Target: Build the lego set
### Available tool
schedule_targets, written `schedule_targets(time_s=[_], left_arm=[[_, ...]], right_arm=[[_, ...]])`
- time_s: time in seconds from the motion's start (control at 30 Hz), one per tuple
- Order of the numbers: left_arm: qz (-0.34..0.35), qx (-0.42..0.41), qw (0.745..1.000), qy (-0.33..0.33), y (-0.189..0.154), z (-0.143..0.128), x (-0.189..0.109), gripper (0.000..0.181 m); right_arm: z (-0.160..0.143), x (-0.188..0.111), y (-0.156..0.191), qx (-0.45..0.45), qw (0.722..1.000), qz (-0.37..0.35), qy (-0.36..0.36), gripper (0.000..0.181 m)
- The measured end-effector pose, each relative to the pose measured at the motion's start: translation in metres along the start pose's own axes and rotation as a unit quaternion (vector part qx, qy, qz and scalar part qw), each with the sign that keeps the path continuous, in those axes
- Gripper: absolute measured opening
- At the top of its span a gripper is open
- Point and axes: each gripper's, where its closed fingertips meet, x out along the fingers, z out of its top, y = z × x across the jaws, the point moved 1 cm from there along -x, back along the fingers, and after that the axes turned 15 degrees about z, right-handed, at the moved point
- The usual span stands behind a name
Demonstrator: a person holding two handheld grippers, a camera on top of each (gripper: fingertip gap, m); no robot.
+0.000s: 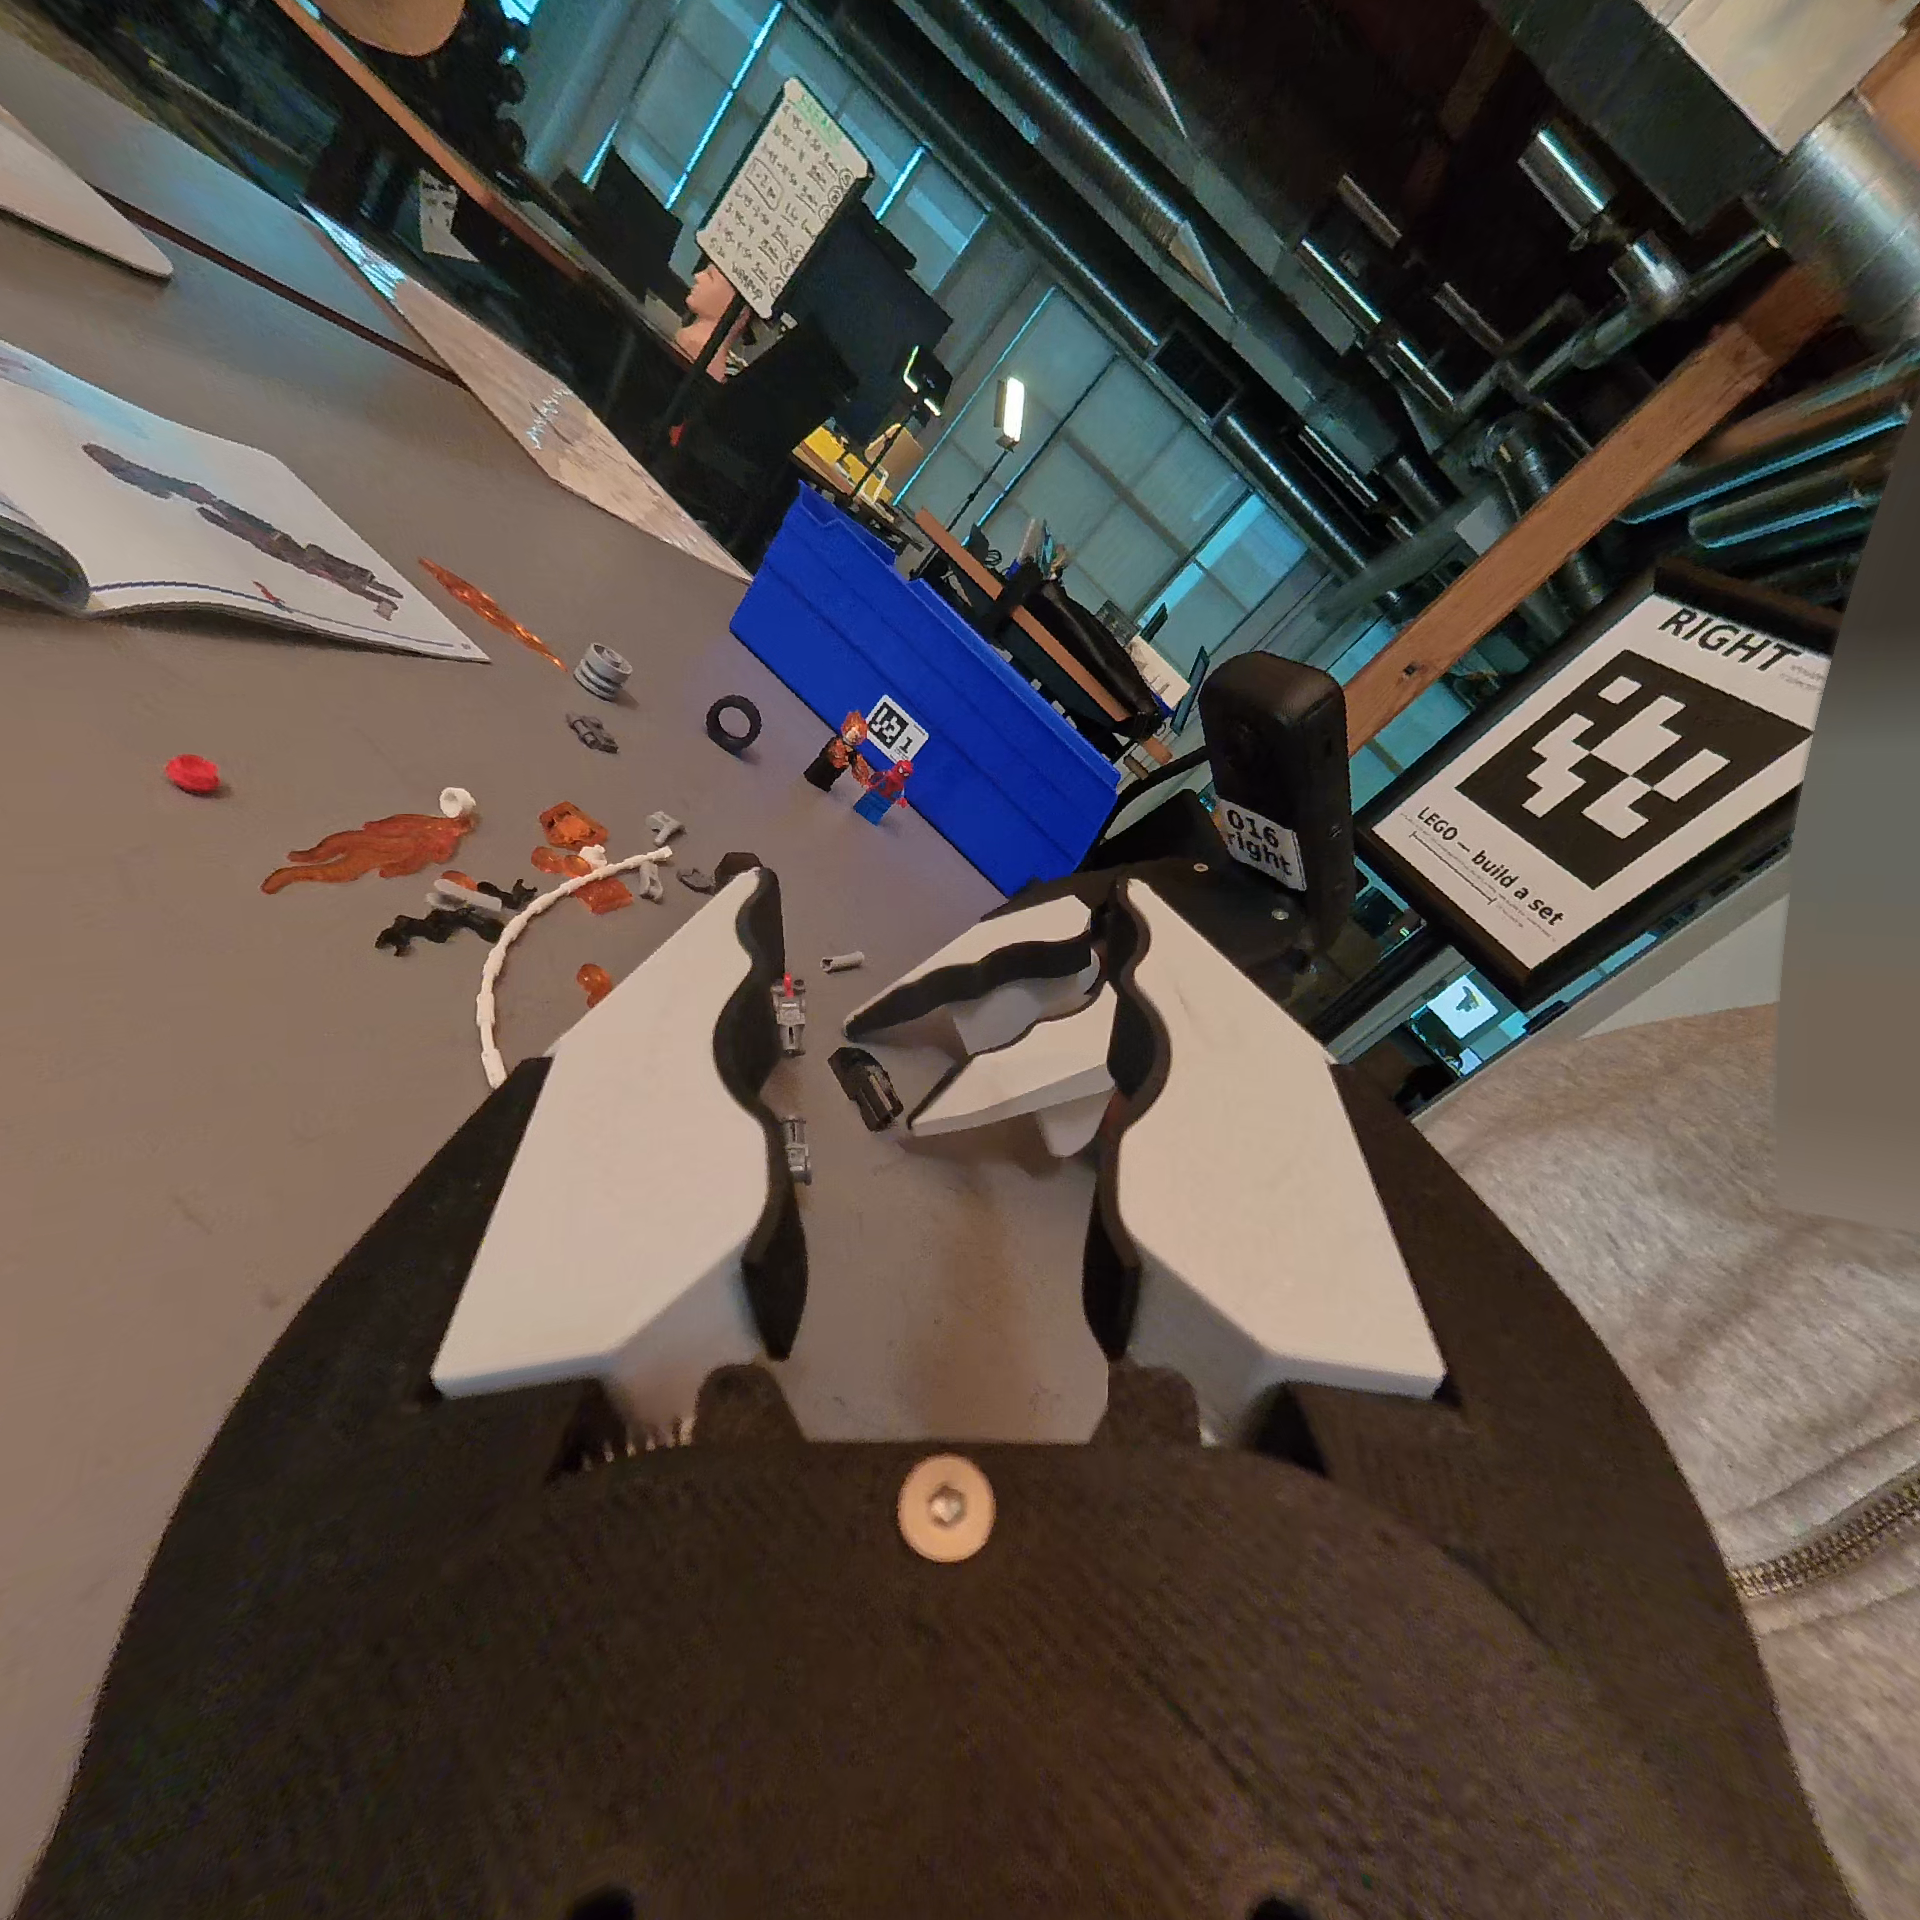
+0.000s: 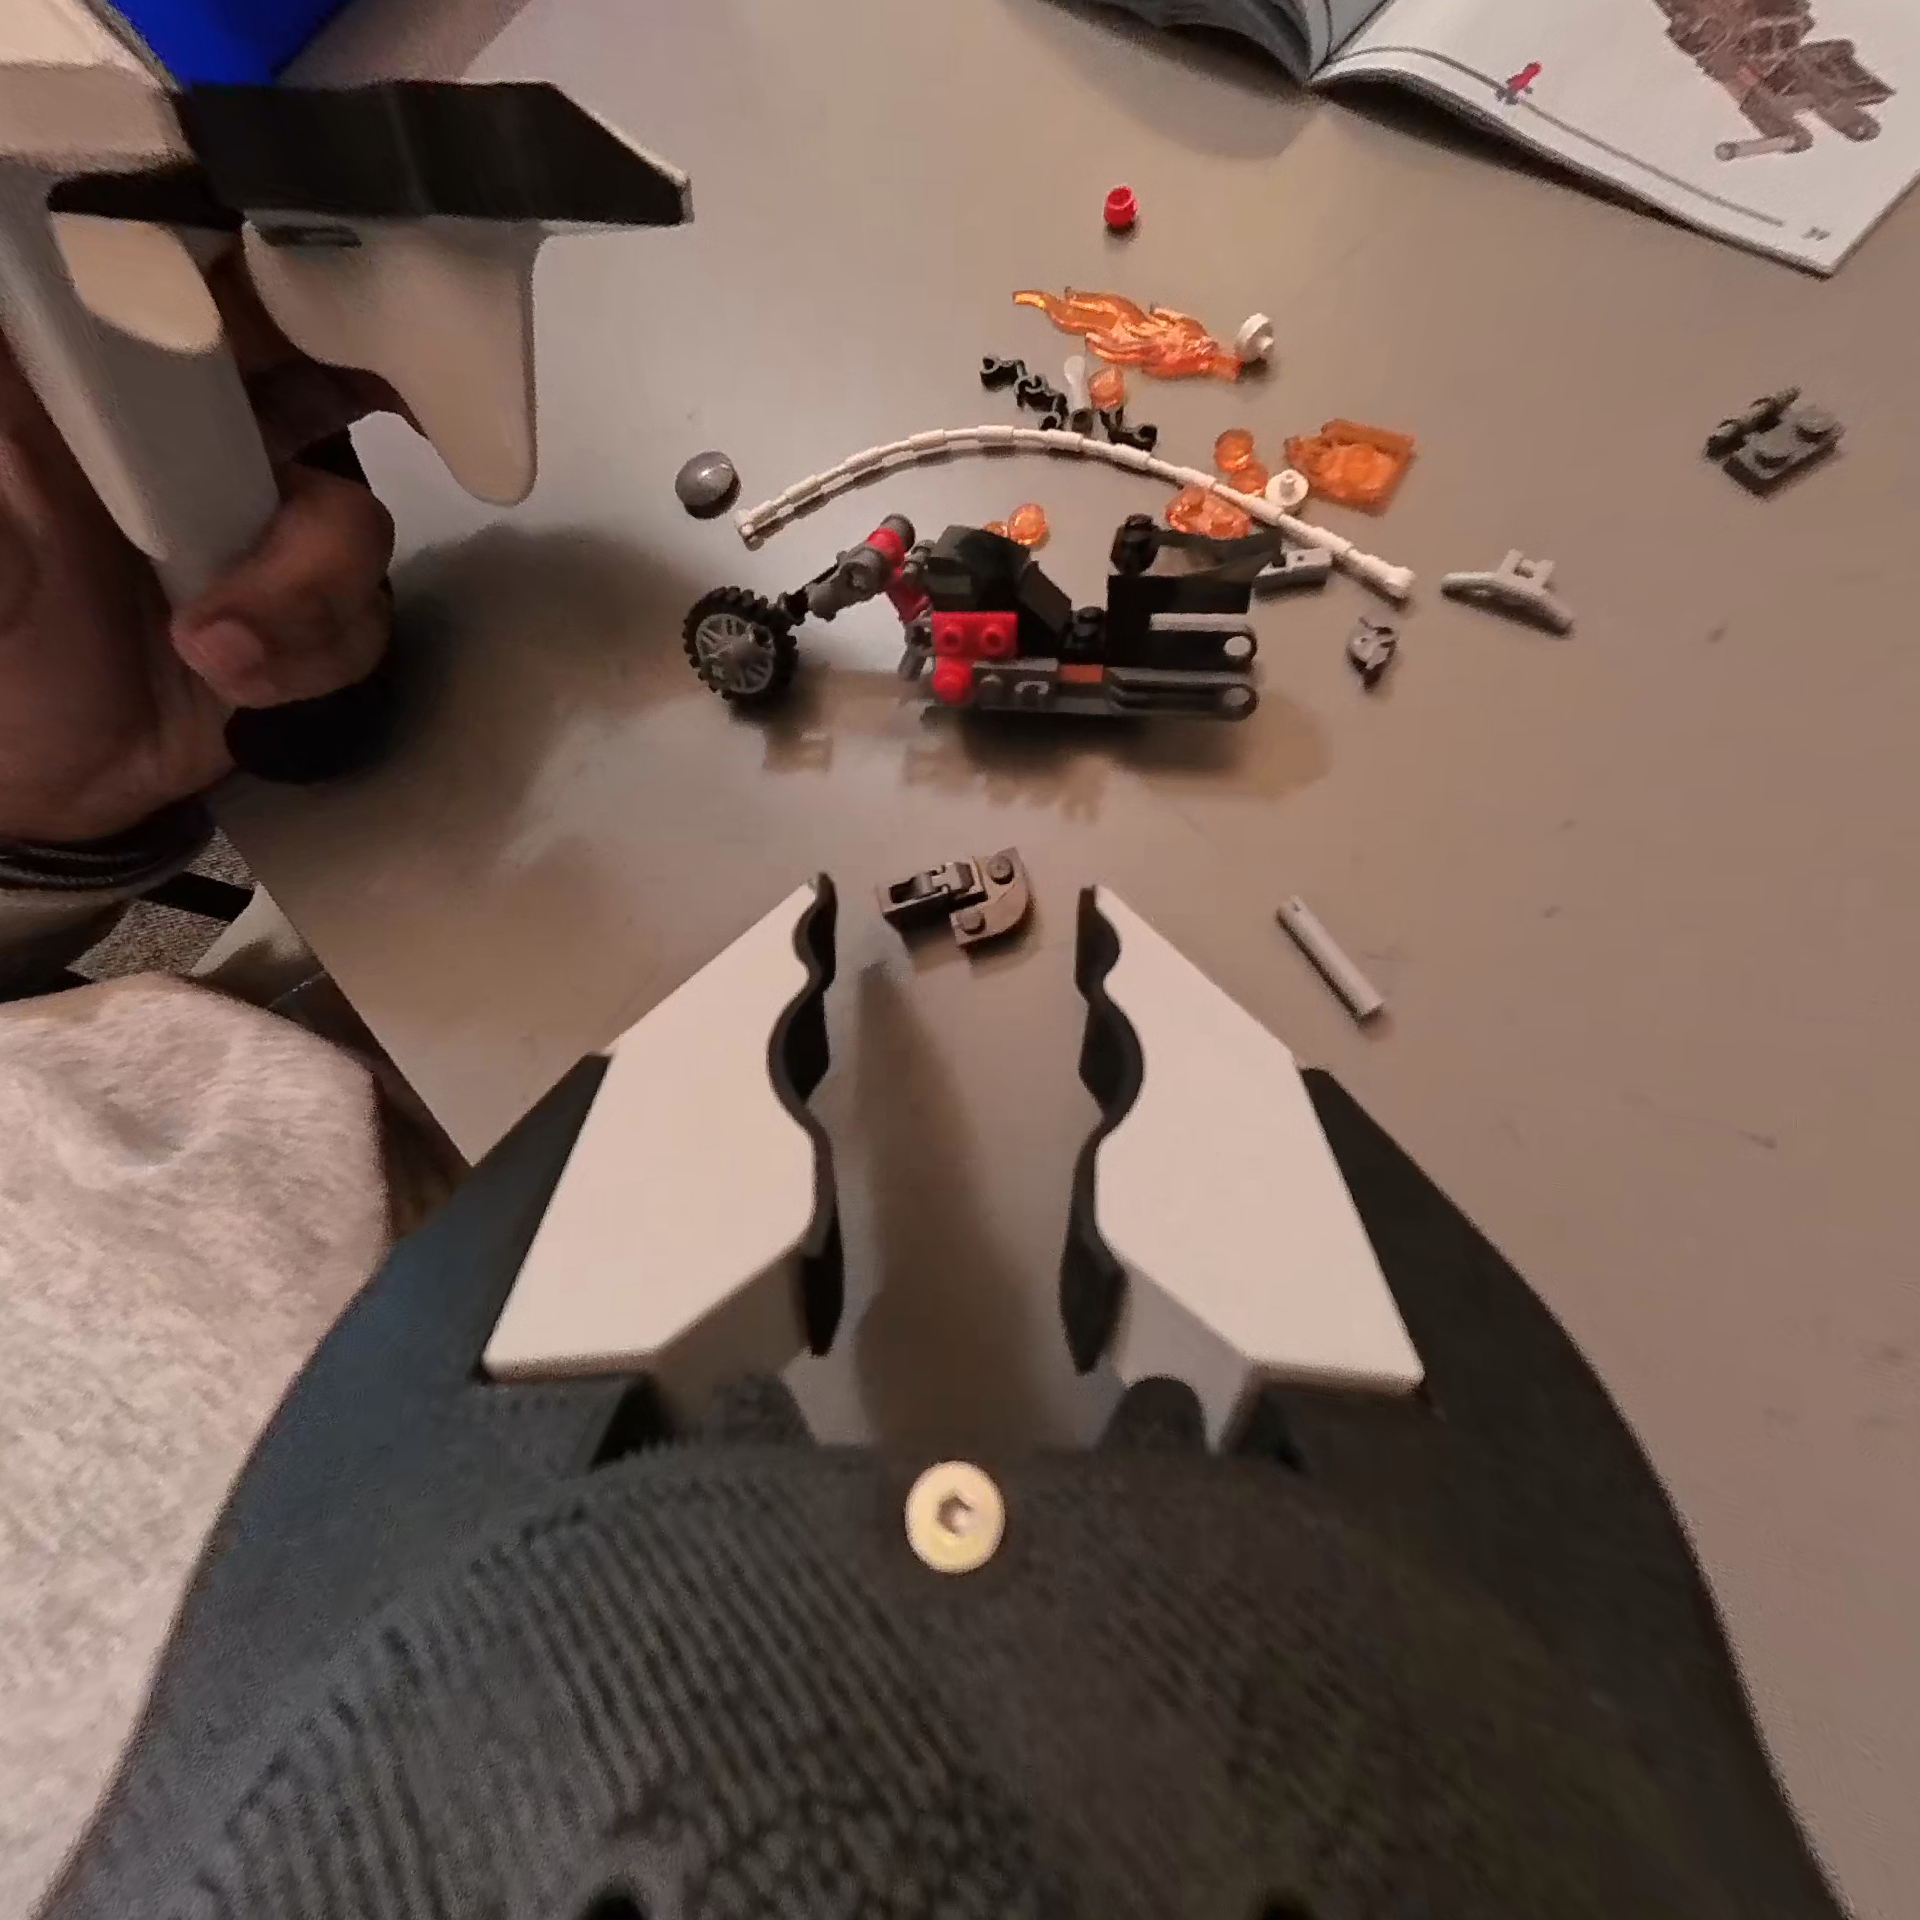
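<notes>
The right claw [image 2: 954, 899] is held spread and empty just above the counter [image 2: 1558, 1039], and a small dark grey hinge piece [image 2: 956, 899] is seen lying right between its fingertips, untouched. A light grey pin [image 2: 1330, 956] lies just to the right of that. Beyond, the part-built motorbike [image 2: 977, 629] is found standing on the counter, its spoked front wheel [image 2: 740, 649] at the left, red and black bricks at its middle. Behind it a white curved chain [image 2: 1039, 447] is stretched out, with orange flame pieces [image 2: 1132, 332], a red stud [image 2: 1120, 206] and black links [image 2: 1029, 390] scattered around. The open instruction booklet [image 2: 1662, 135] is laid at the far right corner.

The left claw [image 1: 940, 904] is likewise spread, nothing gripped; the right claw [image 1: 997, 1049] is framed between its fingers, close to a black piece [image 1: 868, 1086] on the counter. Farther out, two minifigures [image 1: 862, 769] are stood just in front of a blue bin [image 1: 935, 675], with a loose black tyre [image 1: 734, 722] and a grey wheel hub [image 1: 603, 670] nearby. A hand [image 2: 125, 644] is seen gripping the left handle.
</notes>
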Motion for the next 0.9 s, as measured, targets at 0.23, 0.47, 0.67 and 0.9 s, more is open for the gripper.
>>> schedule_targets(time_s=[0.23, 0.47, 0.67, 0.9], left_arm=[[-0.001, -0.003, 1.0, 0.001, 0.001, 0.0, 0.0, 0.061], [-0.002, -0.004, 1.0, 0.001, 0.001, 0.0, 0.0, 0.061], [-0.002, -0.004, 1.0, 0.001, 0.001, 0.0, 0.0, 0.061], [-0.003, -0.004, 1.0, 0.001, 0.001, 0.0, 0.0, 0.061]], right_arm=[[-0.003, -0.006, -0.011, -0.012, 0.999, -0.038, 0.017, 0.039], [-0.003, -0.015, -0.012, 0.005, 1.0, -0.026, 0.007, 0.038], [-0.003, -0.002, -0.006, -0.012, 0.999, -0.034, 0.015, 0.028], [-0.004, -0.003, -0.008, -0.025, 0.999, -0.024, 0.018, 0.018]])
